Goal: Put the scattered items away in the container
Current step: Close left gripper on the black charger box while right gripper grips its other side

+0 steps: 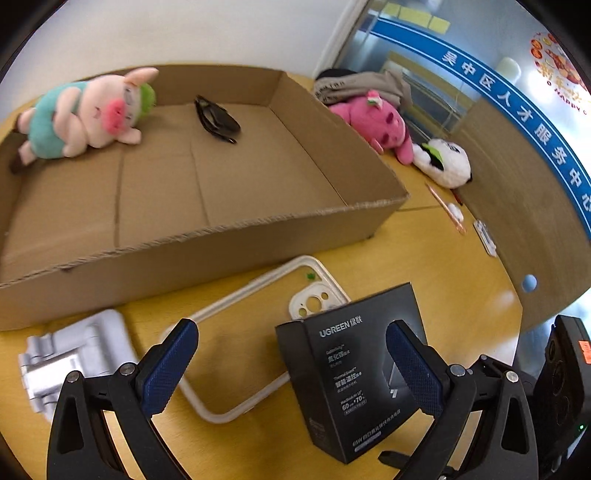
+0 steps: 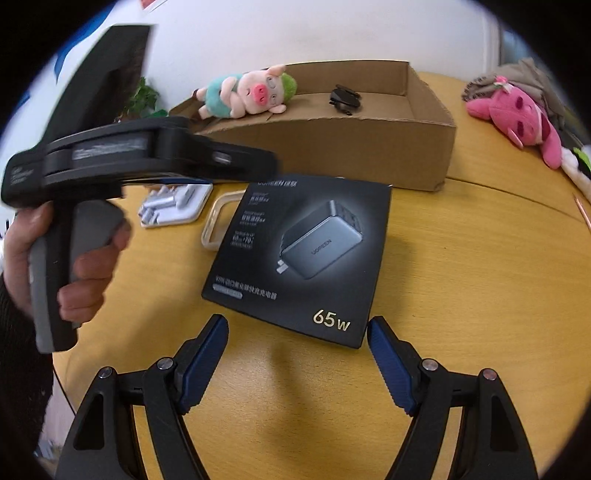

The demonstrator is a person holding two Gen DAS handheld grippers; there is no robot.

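Cardboard box held only pig plush and dark item (sunglasses?). Charger box, phone case, white stand remained outside. Left gripper and right gripper were wide, empty.

This looks like an office or a public service room. A glass wall is seen at the back, and a blue band with white Chinese signs is stuck across it. Yellow sticky notes are put high on the glass. A round wooden table is set by a plain white wall. A green plant is kept behind.
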